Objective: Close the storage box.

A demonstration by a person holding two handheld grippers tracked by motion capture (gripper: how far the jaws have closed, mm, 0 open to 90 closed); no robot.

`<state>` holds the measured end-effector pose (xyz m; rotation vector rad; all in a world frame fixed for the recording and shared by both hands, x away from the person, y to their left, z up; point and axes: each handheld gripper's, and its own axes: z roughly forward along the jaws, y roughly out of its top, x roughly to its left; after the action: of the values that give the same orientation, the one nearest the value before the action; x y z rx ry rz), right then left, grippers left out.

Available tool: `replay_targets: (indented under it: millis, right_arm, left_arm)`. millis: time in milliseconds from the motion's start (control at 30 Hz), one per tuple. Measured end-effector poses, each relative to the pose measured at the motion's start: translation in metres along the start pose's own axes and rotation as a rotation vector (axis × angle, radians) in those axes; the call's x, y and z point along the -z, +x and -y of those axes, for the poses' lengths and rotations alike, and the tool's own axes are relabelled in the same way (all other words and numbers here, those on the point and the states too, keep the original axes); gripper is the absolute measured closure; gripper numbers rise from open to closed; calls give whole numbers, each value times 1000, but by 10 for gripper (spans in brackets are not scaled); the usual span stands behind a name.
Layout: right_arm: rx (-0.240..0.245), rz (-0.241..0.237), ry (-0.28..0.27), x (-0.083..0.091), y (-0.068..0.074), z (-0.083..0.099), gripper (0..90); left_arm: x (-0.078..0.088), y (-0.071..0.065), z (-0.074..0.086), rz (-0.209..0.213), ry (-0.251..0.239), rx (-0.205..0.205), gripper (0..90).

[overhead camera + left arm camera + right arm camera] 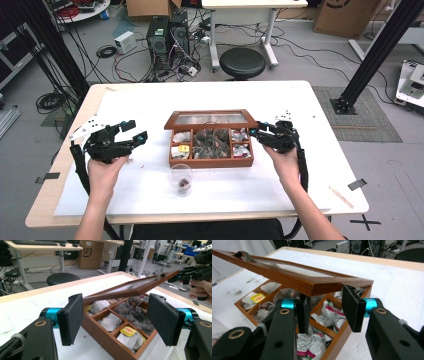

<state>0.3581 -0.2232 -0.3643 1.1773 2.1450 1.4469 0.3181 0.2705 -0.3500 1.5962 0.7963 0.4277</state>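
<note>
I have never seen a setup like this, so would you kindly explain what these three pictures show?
There is no robot arm: a person at a table holds a two-jaw gripper in each hand. The high view looks down from above. The other two pictures come from cameras riding on the grippers, looking along their black jaws. On the table stand a wooden box with compartments of tea bags and, in front of it, a small glass cup. The left gripper is open and holds nothing. The right gripper is at the box's glass-paned lid, which stands half raised. Its edge seems to rest on the open jaw tips, not pinched.
</note>
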Motion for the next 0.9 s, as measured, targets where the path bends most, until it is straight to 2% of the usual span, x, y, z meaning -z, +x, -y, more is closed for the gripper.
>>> replay_targets:
  millis: [367,633,900]
  right_arm:
    - [-24,-13,14,1,3,13,608]
    - [-60,-38,21,3,3,21,621]
    - [-38,-28,20,7,7,29,624]
  left_arm:
    - [1,0,0,1,-1,0,296]
    - [0,-1,0,3,3,-1,296]
    - [-1,-1,1,4,7,-2,296]
